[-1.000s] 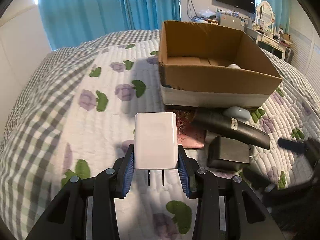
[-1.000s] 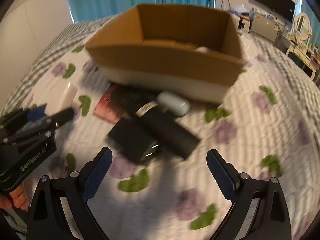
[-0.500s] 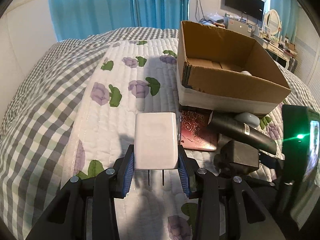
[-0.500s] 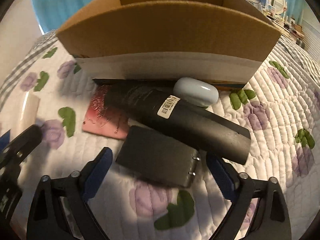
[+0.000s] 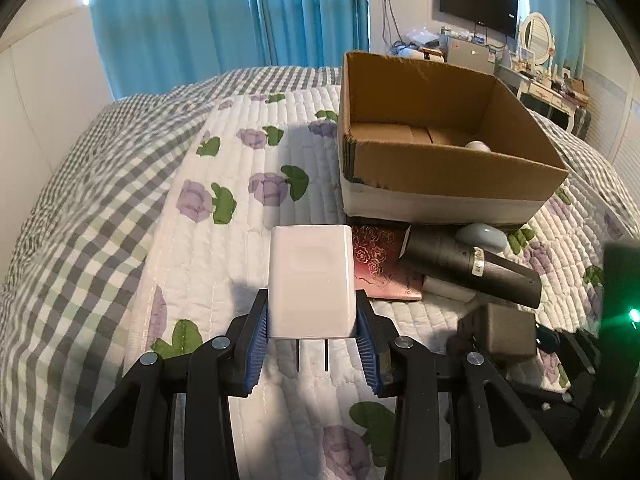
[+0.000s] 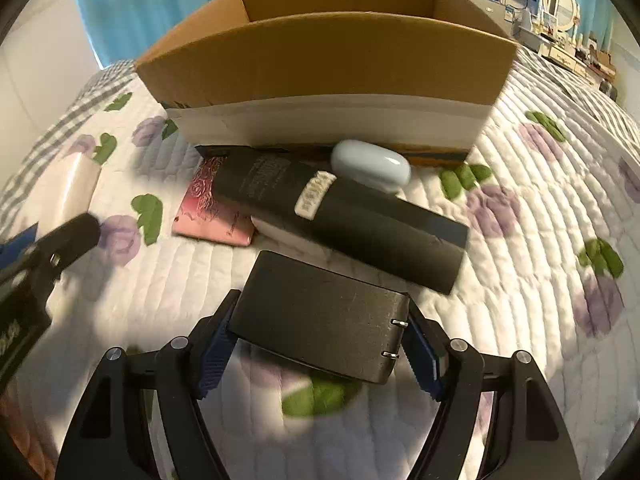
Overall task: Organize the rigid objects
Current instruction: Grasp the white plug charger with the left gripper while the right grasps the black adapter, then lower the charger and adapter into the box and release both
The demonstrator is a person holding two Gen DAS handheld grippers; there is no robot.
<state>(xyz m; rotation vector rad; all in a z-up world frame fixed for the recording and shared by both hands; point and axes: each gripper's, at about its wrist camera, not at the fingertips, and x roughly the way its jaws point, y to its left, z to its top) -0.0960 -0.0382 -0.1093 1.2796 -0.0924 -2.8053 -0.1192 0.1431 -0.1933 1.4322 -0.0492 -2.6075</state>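
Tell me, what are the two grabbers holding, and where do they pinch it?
The left gripper holds a white charger, pinched on its two sides near the prong end. The right gripper pinches a black charger by its two ends, prongs toward the right finger.

A floral quilt (image 5: 224, 264) is covering the bed, lying over a gray checked blanket (image 5: 80, 208). Teal curtains (image 5: 224, 20) are hanging behind it. A television (image 5: 478, 2) is sitting dark on the far wall, above a cluttered dresser (image 5: 556, 88) carrying an oval mirror (image 5: 538, 36).
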